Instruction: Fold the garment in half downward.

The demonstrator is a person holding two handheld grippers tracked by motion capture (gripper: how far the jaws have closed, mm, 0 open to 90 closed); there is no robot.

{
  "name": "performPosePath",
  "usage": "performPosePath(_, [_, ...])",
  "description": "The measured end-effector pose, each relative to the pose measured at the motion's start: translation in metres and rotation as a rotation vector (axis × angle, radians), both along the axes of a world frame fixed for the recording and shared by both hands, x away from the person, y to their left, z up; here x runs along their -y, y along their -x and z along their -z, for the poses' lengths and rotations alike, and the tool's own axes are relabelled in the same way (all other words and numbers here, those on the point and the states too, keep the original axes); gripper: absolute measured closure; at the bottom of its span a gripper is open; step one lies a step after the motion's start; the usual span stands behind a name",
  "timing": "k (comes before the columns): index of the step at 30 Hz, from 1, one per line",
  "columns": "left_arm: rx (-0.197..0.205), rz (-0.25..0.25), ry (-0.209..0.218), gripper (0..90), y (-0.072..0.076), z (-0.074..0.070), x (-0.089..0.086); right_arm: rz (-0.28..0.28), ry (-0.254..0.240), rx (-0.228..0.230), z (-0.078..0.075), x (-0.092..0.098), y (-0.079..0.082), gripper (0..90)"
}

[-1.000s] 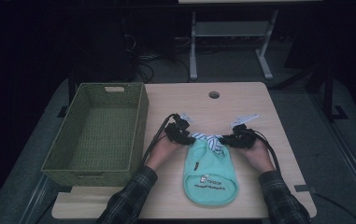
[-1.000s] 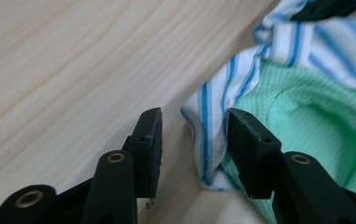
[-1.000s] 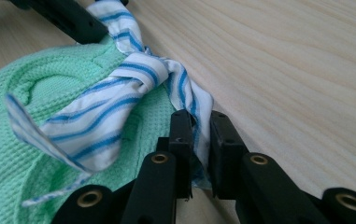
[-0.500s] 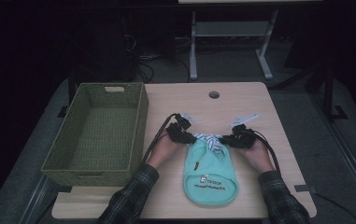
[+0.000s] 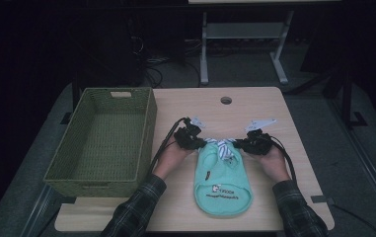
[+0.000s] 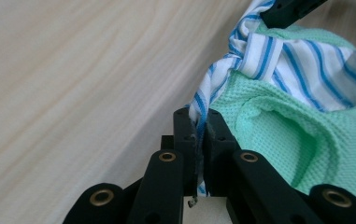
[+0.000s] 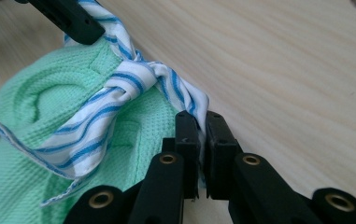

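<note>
At the near edge of a pale wooden table [image 5: 254, 103], a person in plaid sleeves works a small mint-green garment [image 5: 223, 187] with two hand-held tools. The garment lies flat between the forearms, its printed hem toward the person and its neck end away, where a blue-and-white striped tie [image 5: 223, 146] is knotted. An empty woven basket [image 5: 104, 143] stands just beside it, on the person's left.

What is new is the grip on the left: the left gripper [image 6: 200, 122] has just been closing, and its black jaws now pinch one end of the striped tie, cloth visibly caught between them. A second ago that claw stood noticeably wider; both hands have otherwise barely shifted. The right gripper [image 7: 201, 122] is likewise clamped on the tie's other end, just beyond the knot [image 7: 131, 86].

With both ends of the striped fabric now secured, one on either side of the neck opening, the collar is held at two points. That appears to mark the end of the grasping step. The garment looks ready to be lifted, or the tie pulled, though which comes next cannot be told; the basket alongside suggests a likely destination.
</note>
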State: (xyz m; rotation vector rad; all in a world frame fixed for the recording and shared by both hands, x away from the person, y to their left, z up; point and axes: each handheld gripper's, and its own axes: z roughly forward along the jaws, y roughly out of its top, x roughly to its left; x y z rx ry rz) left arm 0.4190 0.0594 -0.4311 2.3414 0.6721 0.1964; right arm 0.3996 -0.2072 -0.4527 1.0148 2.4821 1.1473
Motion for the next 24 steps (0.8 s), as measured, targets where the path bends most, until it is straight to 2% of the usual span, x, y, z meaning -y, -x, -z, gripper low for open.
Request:
performPosePath(2, [0.022, -0.002, 0.008, 85.5, 0.001, -0.004, -0.001, -0.004, -0.008, 0.023, -0.004, 0.001, 0.001, 85.6])
performPosePath(9, [0.06, -0.002, 0.044, 85.5, 0.006, -0.022, -0.005, -0.004, -0.034, 0.083, -0.019, 0.003, 0.006, 85.6])
performPosePath(18, [0.147, -0.001, 0.095, 85.3, 0.018, -0.054, -0.01, 0.005, -0.055, 0.19, -0.053, 0.003, 0.02, 85.5])
performPosePath(21, [0.161, -0.012, 0.13, 85.2, 0.021, -0.061, -0.011, 0.004, -0.054, 0.227, -0.062, 0.004, 0.024, 85.4])
performPosePath(24, [0.17, -0.002, 0.129, 85.1, 0.025, -0.066, -0.011, 0.007, -0.065, 0.249, -0.065, 0.004, 0.026, 85.4])
